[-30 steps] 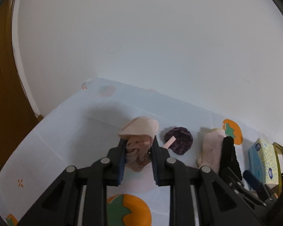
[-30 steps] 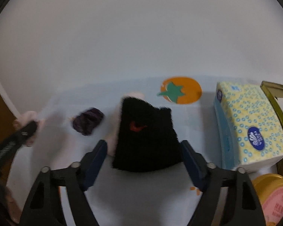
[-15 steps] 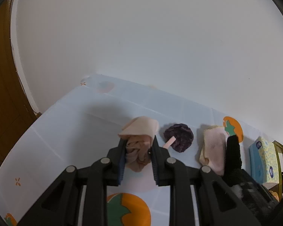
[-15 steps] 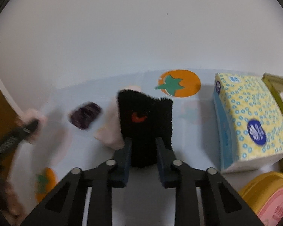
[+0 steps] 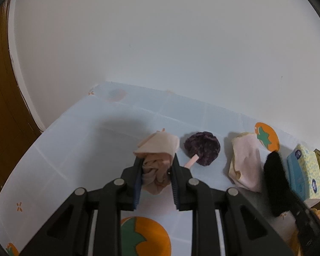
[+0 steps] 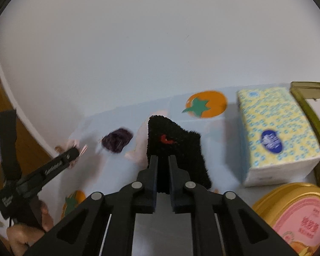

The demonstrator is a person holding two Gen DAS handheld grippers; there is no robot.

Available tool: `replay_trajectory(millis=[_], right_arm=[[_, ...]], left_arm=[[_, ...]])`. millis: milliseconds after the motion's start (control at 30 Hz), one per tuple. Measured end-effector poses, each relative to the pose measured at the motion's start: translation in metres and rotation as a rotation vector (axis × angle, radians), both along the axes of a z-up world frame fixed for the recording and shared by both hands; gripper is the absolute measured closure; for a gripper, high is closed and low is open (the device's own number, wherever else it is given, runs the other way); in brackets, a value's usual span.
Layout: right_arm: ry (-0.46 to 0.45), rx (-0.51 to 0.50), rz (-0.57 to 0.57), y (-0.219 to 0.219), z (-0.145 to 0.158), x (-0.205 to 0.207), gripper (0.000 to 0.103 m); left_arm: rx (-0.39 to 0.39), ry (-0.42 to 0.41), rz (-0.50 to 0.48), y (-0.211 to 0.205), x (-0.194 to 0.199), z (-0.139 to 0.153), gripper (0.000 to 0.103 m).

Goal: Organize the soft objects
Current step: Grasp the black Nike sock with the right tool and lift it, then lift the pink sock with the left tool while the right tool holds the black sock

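Over tablecloth [image 5: 79,140] | left claw [image 5: 156,166] still clenched on beige sock [image 5: 157,160] | right claw [image 6: 162,162] now lifting black sock [image 6: 172,145]

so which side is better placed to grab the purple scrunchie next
Neither is free: the left hand-held gripper holds a beige cloth, the right a black sock. The left sits closer to the purple scrunchie.

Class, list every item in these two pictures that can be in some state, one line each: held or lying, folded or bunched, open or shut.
Left hand-held gripper: shut on the beige cloth.
Beige cloth: bunched, held.
Right hand-held gripper: shut on the black sock.
Black sock: held, lifted.
Purple scrunchie: lying on the table, free.
Pink cloth: folded, lying on the table.
Tissue pack: lying flat on the table.
Round tin: lid on.
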State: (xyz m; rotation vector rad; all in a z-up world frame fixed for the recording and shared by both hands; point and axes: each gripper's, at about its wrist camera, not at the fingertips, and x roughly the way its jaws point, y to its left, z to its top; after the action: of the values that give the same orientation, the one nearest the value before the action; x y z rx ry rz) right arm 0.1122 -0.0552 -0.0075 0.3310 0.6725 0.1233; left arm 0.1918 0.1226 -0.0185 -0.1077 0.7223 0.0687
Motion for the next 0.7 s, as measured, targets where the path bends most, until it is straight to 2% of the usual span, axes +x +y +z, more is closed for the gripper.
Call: replay_trajectory(millis=[100, 200, 233, 300, 333, 367, 533, 600, 667, 700], right_arm=[[0.028, -0.007, 0.015, 0.006, -0.002, -0.001, 0.089], [0.018, -0.093, 0.003, 0.014, -0.001, -0.001, 0.088], [0.020, -0.103, 0.004, 0.014, -0.001, -0.001, 0.084], [0.029, -0.098, -0.003, 0.013, -0.004, 0.002, 0.058], [0.028, -0.105, -0.006, 0.013, -0.004, 0.004, 0.039], [0.030, -0.122, -0.008, 0.014, -0.004, 0.006, 0.033], [0.120, -0.208, 0.011, 0.022, -0.020, 0.025, 0.033], [0.121, -0.242, 0.018, 0.025, -0.021, 0.025, 0.035], [0.125, -0.274, 0.013, 0.025, -0.021, 0.023, 0.057], [0.124, -0.267, 0.012, 0.023, -0.021, 0.022, 0.059]], left_arm=[[-0.005, 0.003, 0.001, 0.000, 0.002, 0.001, 0.081], [-0.008, -0.002, 0.000, 0.000, 0.002, 0.003, 0.081], [-0.007, -0.001, 0.000, 0.001, 0.002, 0.002, 0.081], [-0.009, 0.003, 0.000, 0.001, 0.002, 0.002, 0.081], [-0.012, 0.006, -0.002, 0.001, 0.002, 0.003, 0.081], [-0.013, 0.008, -0.003, 0.002, 0.002, 0.003, 0.081], [-0.005, 0.008, -0.004, 0.003, 0.002, 0.003, 0.081], [-0.004, 0.009, -0.007, 0.003, 0.002, 0.003, 0.081], [0.002, 0.011, -0.005, 0.002, 0.002, 0.002, 0.081], [0.003, 0.011, -0.004, 0.002, 0.002, 0.002, 0.081]])
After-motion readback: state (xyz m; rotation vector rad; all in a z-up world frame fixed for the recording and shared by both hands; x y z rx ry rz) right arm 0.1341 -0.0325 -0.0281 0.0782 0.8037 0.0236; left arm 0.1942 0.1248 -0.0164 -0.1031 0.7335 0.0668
